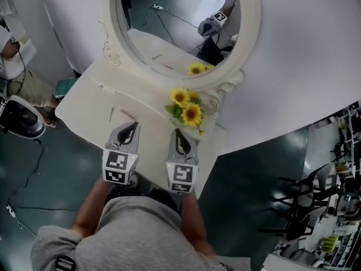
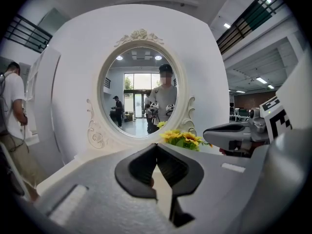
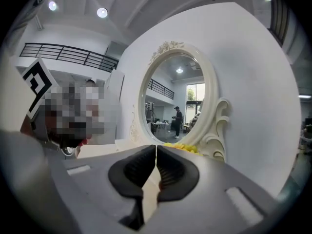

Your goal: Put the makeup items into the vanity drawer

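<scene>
Seen from above, a person holds two tools side by side over the near edge of a white vanity worktop (image 1: 90, 103). The left tool (image 1: 134, 126) and right tool (image 1: 178, 132) each have jaws pressed together on nothing. Sunflowers (image 1: 186, 107) stand just beyond the right tool, below an oval mirror (image 1: 251, 21) (the drawer is hidden in every view).
</scene>
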### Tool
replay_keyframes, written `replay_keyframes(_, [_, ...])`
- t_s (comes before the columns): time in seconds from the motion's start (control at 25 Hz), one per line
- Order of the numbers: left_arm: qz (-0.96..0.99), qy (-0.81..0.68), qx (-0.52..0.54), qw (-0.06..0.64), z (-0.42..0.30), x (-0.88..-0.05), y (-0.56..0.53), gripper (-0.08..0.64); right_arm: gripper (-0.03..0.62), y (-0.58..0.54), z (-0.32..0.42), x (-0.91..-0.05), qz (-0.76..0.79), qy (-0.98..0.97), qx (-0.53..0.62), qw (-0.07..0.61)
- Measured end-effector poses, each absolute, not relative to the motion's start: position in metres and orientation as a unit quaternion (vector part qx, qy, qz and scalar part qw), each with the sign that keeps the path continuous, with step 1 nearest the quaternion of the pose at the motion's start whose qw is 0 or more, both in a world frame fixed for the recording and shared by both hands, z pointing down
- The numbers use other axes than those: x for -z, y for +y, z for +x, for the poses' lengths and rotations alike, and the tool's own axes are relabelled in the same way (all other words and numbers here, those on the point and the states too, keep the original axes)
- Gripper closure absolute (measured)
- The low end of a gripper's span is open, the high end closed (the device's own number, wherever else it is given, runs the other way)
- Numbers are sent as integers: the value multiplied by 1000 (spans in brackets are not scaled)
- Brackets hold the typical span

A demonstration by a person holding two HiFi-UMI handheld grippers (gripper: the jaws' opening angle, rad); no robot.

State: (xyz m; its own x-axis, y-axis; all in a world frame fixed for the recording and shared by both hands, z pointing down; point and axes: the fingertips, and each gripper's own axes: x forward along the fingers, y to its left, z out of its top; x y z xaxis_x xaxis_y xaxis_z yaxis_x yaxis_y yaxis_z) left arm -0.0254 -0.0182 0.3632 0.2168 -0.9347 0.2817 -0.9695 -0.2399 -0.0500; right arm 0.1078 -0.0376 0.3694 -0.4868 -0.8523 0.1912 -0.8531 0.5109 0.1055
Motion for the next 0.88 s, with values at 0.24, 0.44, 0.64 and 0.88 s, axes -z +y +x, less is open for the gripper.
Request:
replay_keyframes(0.24, [745,-651,-121,77,-41,-367,-11,549,586,-39,83,-370,442,-890,12,108])
replay_keyframes(0.44, [721,-677,-118,86,-50,-375,0,549,586,-35,65,-377,403,-909,13,108])
replay_keyframes(0.64, [694,-703,-125,94,-69,-381,9,549,586,-33,41,-385,363,-925,5,111])
replay_keyframes(0.88, [661,-732,-123,113,-107,-389,21,549,586,-28,0,-396,319,-940,0,120])
